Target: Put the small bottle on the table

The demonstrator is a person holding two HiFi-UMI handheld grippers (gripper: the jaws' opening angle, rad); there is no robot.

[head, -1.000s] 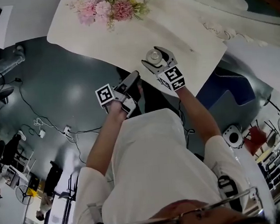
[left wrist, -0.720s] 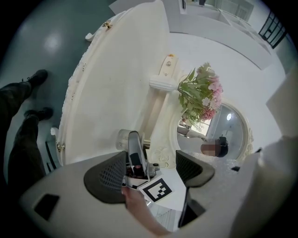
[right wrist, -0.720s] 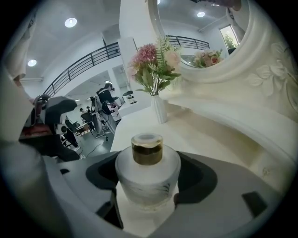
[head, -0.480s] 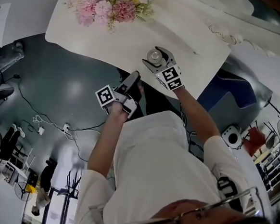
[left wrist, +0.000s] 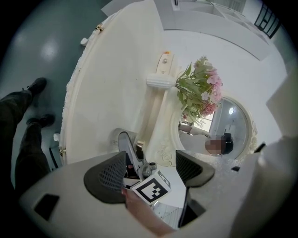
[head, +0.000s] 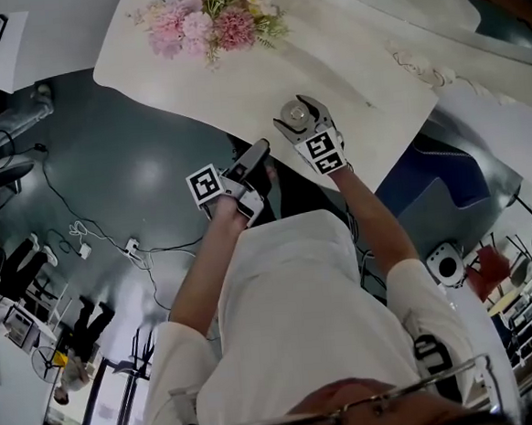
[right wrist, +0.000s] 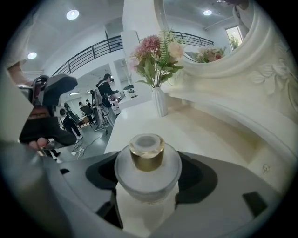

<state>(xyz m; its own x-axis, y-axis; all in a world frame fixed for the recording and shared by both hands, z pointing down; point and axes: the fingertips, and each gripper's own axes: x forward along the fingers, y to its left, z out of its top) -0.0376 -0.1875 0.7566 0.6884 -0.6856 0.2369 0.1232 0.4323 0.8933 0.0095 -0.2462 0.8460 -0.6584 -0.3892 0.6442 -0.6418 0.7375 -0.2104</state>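
Right gripper clamped on the small frosted bottle, gold cap up, at the near edge of the white table, left gripper gaping and empty, just off that edge, pink flowers far left.

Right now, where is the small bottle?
In the head view, the small bottle sits between the jaws of the right gripper, at the near edge of the table, right of the flowers.
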